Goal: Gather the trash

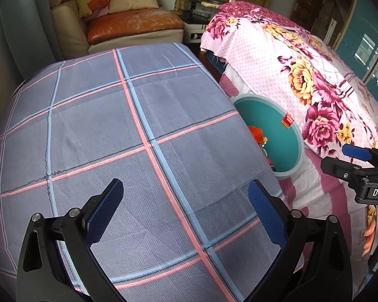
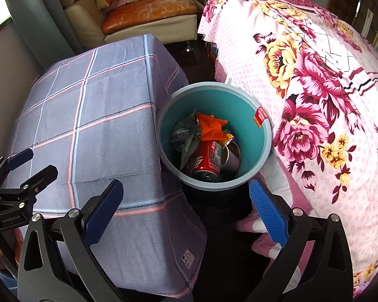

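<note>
Gaping empty, both grippers' jaws hover while the bin (image 2: 262,148) half-hides a red can (image 2: 205,159) under wrappers.

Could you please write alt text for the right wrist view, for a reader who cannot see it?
A teal bin holding a red can and crumpled wrappers stands between a plaid-covered table and a floral bed. The open right gripper is empty.
</note>
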Tool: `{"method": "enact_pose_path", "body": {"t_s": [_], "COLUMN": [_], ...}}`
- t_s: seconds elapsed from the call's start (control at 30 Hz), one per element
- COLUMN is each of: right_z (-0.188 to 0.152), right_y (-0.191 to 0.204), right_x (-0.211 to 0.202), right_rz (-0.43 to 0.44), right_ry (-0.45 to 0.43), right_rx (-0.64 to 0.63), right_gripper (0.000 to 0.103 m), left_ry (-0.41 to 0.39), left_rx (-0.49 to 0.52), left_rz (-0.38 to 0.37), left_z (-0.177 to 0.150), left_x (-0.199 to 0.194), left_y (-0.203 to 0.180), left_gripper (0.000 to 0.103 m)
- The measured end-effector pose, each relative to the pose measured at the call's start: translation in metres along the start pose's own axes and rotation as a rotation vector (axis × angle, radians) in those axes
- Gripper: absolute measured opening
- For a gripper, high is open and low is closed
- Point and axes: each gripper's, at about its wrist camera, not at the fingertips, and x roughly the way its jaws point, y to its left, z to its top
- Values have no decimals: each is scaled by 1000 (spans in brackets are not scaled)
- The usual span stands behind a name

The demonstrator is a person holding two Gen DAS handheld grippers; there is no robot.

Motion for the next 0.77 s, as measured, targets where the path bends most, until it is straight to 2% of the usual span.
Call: {"method": "enact_pose_path", "body": {"t_s": [0.77], "right_z": [10], "right_y": [-2], "right_x": [19], "right_rz": [0], "right_ry": [28], "right_rx": [7], "right_gripper": [96], "left_ry": [51], "left_rx": [-32], "left_rz": [34], "left_z": [5], "left_x": [22], "left_y": [16], "left_gripper": [99]}}
